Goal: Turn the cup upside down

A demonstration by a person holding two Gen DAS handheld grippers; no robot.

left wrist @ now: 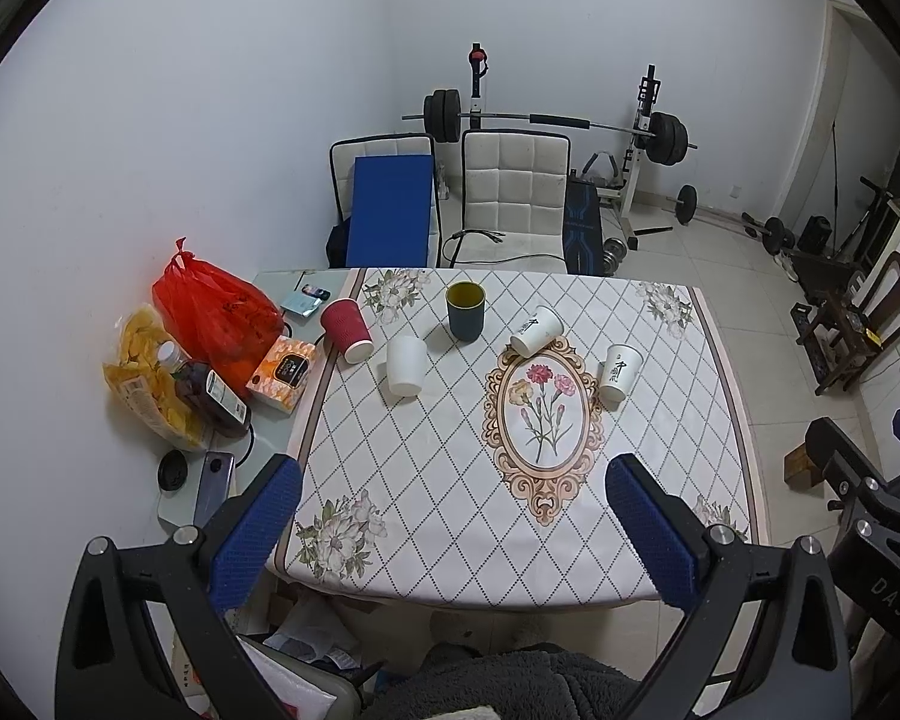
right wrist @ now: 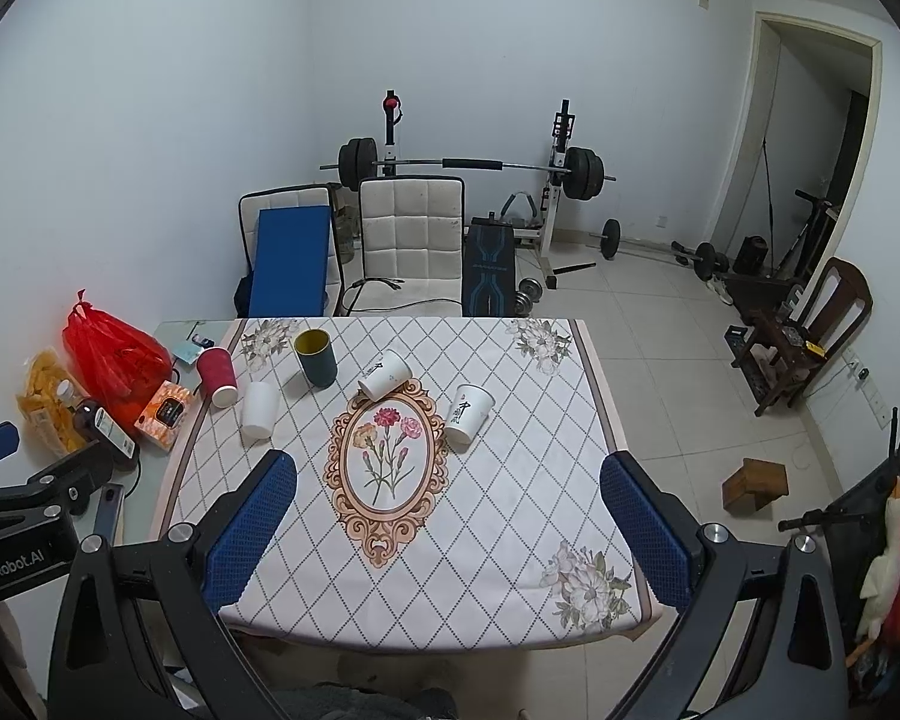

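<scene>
Several cups stand on the patterned tablecloth (left wrist: 450,468). A dark blue cup with a yellow inside (left wrist: 465,311) (right wrist: 316,358) is upright at the back. A red ribbed cup (left wrist: 347,330) (right wrist: 217,376) and a plain white cup (left wrist: 406,365) (right wrist: 257,410) are upside down at the left. A printed white paper cup (left wrist: 536,330) (right wrist: 384,374) lies tilted on its side. Another printed paper cup (left wrist: 620,372) (right wrist: 468,413) is upside down at the right. My left gripper (left wrist: 453,531) and right gripper (right wrist: 449,531) are open and empty above the near table edge.
A red bag (left wrist: 216,312), a bag of chips (left wrist: 144,378), a bottle (left wrist: 207,393) and an orange box (left wrist: 285,373) crowd the table's left side. Two chairs (left wrist: 513,198) and a barbell rack (left wrist: 642,132) stand behind. A wooden block (right wrist: 756,483) lies on the floor at the right.
</scene>
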